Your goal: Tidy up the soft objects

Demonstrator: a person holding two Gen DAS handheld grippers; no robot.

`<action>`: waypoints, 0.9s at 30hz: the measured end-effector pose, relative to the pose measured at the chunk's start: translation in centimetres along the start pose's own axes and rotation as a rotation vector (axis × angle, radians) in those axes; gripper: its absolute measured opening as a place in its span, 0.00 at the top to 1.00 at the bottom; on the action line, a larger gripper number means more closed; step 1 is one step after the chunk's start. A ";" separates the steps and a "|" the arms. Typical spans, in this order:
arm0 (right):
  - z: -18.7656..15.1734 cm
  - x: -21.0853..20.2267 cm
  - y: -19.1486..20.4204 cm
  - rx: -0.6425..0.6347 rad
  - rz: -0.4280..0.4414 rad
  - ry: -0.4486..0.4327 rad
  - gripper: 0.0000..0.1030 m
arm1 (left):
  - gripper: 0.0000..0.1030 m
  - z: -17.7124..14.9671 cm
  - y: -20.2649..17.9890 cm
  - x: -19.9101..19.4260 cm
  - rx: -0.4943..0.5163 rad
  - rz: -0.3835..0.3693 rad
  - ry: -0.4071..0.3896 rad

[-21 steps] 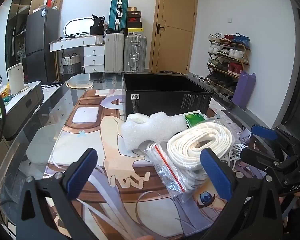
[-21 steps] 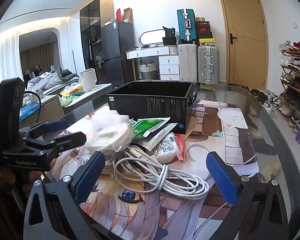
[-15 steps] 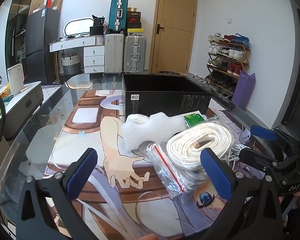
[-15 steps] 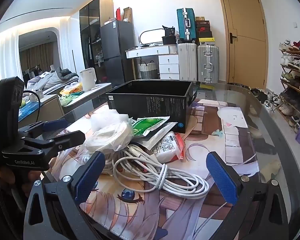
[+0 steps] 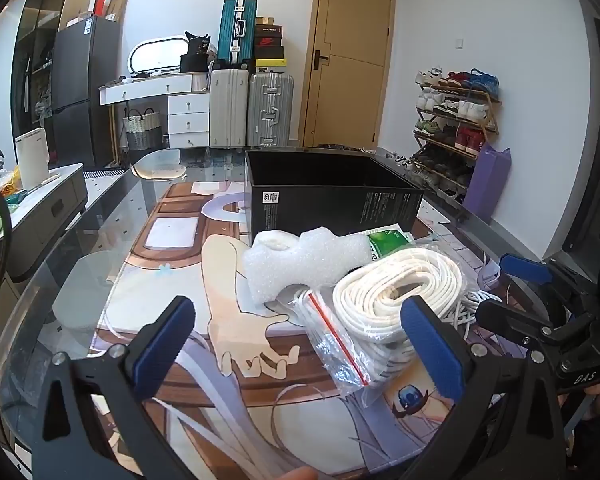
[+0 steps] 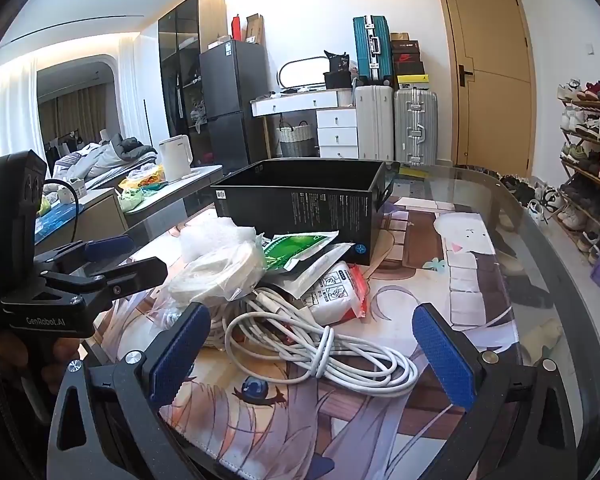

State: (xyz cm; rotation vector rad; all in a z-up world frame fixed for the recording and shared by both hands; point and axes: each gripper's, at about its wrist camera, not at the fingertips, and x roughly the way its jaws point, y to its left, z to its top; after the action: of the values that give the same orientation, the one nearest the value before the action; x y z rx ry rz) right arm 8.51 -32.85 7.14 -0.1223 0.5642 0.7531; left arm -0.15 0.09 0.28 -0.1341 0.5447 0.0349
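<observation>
**Operator:** Against the frames from half a second back, almost nothing has shifted. My left gripper (image 5: 300, 354) hangs low over the near edge of the mat (image 5: 156, 288), fingers spread wide and holding nothing. My right gripper (image 6: 312, 354) is released too, its fingers spread either side of the loose white cable (image 6: 320, 344) without touching it. So the sorting hasn't started; I'd call this the pause before the first pick.

**Supervisor:** Where's the pile, and what's in it?

**Operator:** It's mid-mat, just in front of the black box (image 5: 332, 196), which stands open at the far side of the mat and looks empty, though I can't see its floor. Counting: one white foam piece (image 5: 300, 260) leaning toward the box; one coil of white rope in a zip bag (image 5: 396, 300); one loose cable bundle; one green-printed pouch (image 6: 300, 250); one white pack with red edging (image 6: 336, 294). There may be a second flat pouch under the green one; the overlap makes that hard to settle. Five soft things for certain, one box.

**Supervisor:** First target?

**Operator:** Probably the cable, being nearest my right fingers.
</observation>
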 end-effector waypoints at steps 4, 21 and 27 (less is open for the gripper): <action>0.0 0.0 0.0 0.000 -0.001 0.001 0.00 | 0.00 0.0 0.0 0.0 0.000 0.000 -0.001; -0.4 0.2 -0.2 -0.001 -0.001 0.006 0.00 | 0.00 0.3 0.0 -0.1 0.000 0.001 -0.004; -0.6 0.3 -0.3 0.001 -0.002 0.009 0.00 | 0.00 0.3 0.0 -0.1 0.000 0.001 -0.004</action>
State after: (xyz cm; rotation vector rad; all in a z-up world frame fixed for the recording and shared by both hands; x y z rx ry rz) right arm 8.67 -33.03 6.46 -0.1249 0.5729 0.7506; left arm -0.08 0.15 0.52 -0.1339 0.5404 0.0357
